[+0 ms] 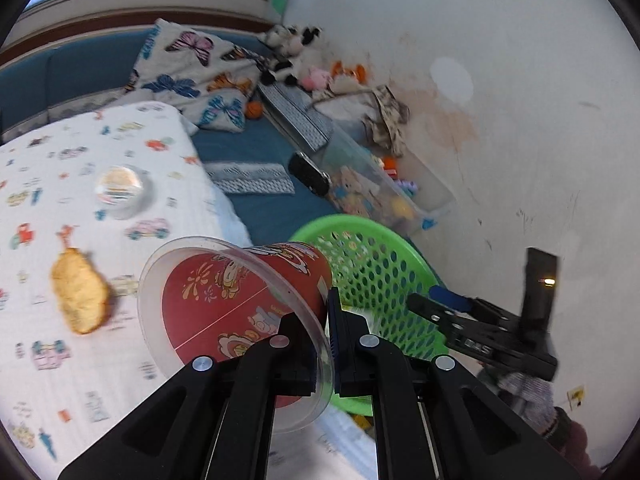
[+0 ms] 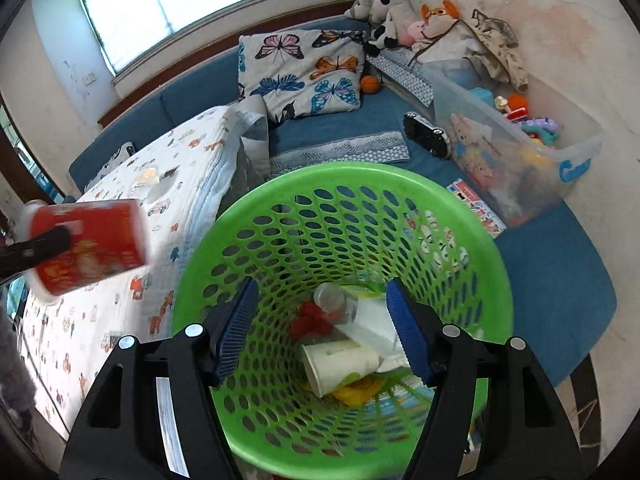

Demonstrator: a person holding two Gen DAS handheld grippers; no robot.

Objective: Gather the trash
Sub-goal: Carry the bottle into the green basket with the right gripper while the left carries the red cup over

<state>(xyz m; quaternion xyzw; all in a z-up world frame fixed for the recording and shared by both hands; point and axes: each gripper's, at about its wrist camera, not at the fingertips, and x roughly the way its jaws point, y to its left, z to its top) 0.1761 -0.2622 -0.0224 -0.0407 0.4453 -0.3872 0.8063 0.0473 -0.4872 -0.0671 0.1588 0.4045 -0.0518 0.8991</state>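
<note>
My left gripper (image 1: 327, 334) is shut on the clear rim of a red cartoon-print cup (image 1: 240, 300), held on its side above the bed, left of the green basket (image 1: 380, 276). The cup also shows at the left of the right wrist view (image 2: 86, 244). My right gripper (image 2: 322, 330) is open and empty, its blue pads over the mouth of the green basket (image 2: 472, 240). Inside lie a white paper cup (image 2: 340, 364), a clear bottle (image 2: 340, 306) and red and yellow scraps. A piece of bread (image 1: 80, 296) and a small clear lidded cup (image 1: 120, 190) lie on the patterned bedspread (image 1: 48, 380).
A clear toy bin (image 2: 520, 152) stands against the wall right of the basket. A black handheld device (image 2: 426, 134) lies beside it on the blue mattress. A butterfly pillow (image 2: 300, 72) and plush toys (image 2: 392, 12) are at the back. My right gripper shows in the left wrist view (image 1: 432, 300).
</note>
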